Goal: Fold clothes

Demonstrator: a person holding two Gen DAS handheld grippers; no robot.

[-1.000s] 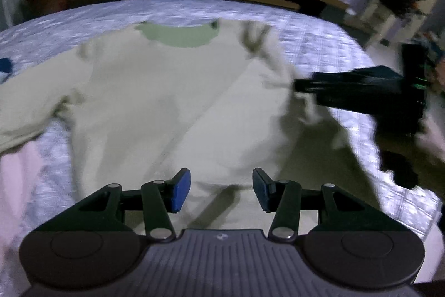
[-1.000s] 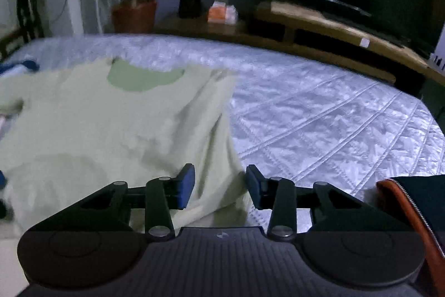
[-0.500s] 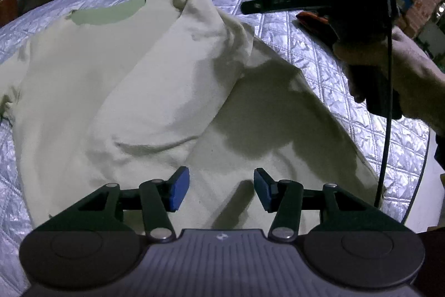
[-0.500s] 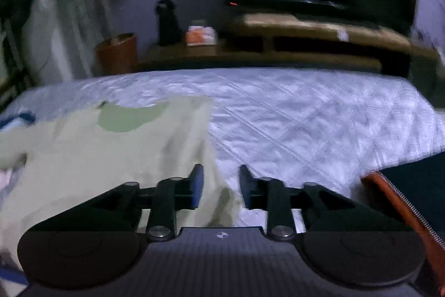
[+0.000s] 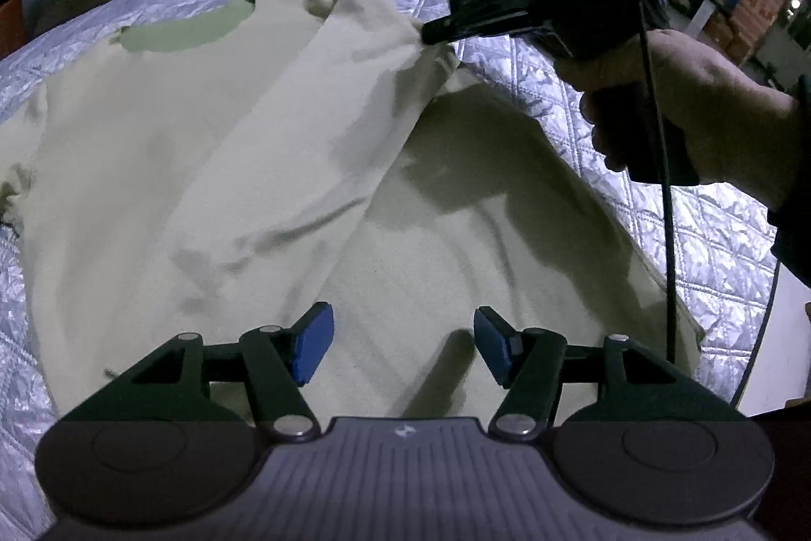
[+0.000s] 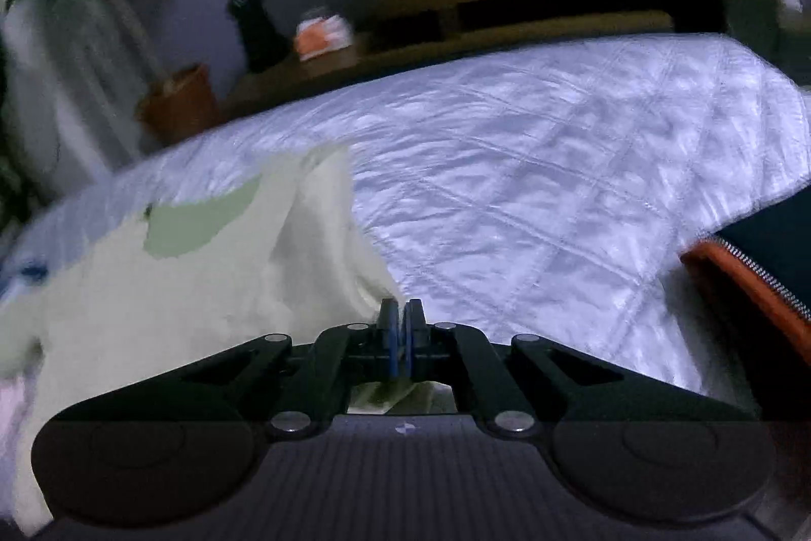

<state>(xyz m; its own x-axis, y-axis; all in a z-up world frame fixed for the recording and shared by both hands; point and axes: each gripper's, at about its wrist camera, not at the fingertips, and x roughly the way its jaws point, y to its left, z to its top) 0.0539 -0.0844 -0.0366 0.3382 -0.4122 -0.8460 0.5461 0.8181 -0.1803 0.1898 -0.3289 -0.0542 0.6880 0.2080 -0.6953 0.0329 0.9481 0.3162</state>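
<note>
Lying spread on the quilted bed cover [image 5: 547, 19], neck toward the far side: the pale green shirt [image 5: 213, 166], with its right sleeve edge pinched and lifted. Clamping on that cloth with jaws together, the right gripper [image 6: 401, 328]; hovering spread wide and empty over the near hem, the left gripper [image 5: 400, 340]. Risking a slip, probably, since only a thin pinch of fabric is sitting between the blue pads [image 6: 393, 340]; a quick pull could be freeing it and dropping the flap crooked. Risking a skewed crease as well, with nothing pressing the body down, so the whole garment could be dragging across the slick quilting. Showing at the right edge of the bed, a dark zipped case with orange trim [image 6: 750, 282]; contents not visible.
</note>
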